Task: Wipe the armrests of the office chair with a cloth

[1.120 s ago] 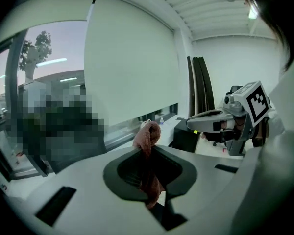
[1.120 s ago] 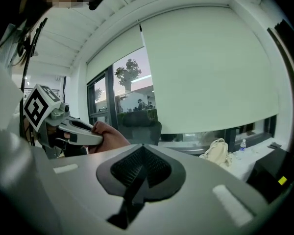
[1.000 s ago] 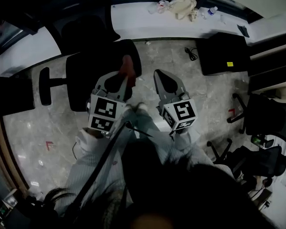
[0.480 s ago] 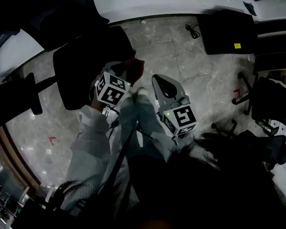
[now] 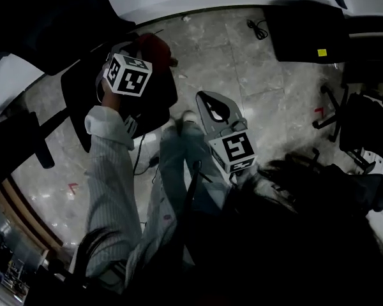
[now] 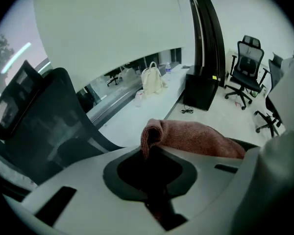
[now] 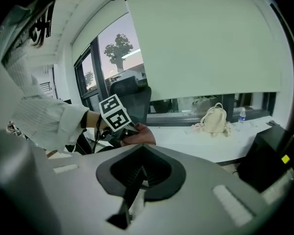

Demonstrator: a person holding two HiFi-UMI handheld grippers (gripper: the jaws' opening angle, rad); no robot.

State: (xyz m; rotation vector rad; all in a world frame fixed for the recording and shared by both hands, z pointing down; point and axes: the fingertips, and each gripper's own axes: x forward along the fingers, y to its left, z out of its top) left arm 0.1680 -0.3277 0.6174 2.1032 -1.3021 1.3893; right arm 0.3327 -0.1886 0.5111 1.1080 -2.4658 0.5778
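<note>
My left gripper [image 5: 142,48] is clenched on one fold of the cloth [image 6: 196,138], the rest bunched loose beyond the jaws beside the chair [image 6: 44,126], so dragging along an armrest [image 5: 41,142] could tug it free, and my right gripper [image 7: 138,174], closed on nothing, couldn't catch it.

Pale marbled floor [image 5: 274,101]. A black cabinet [image 5: 303,34] stands against the white counter [image 7: 186,141], with a yellow sticker [image 5: 321,53] on top. A coiled black cable [image 5: 256,29] lies on the floor just beside it. A white backpack [image 6: 151,79] and a clear bottle [image 6: 168,68] sit on the counter. A spare mesh chair [image 6: 246,65] stands beyond the cabinet. The roller blind [image 7: 206,38] is partly lowered, and a tree [image 7: 118,47] shows outside.
</note>
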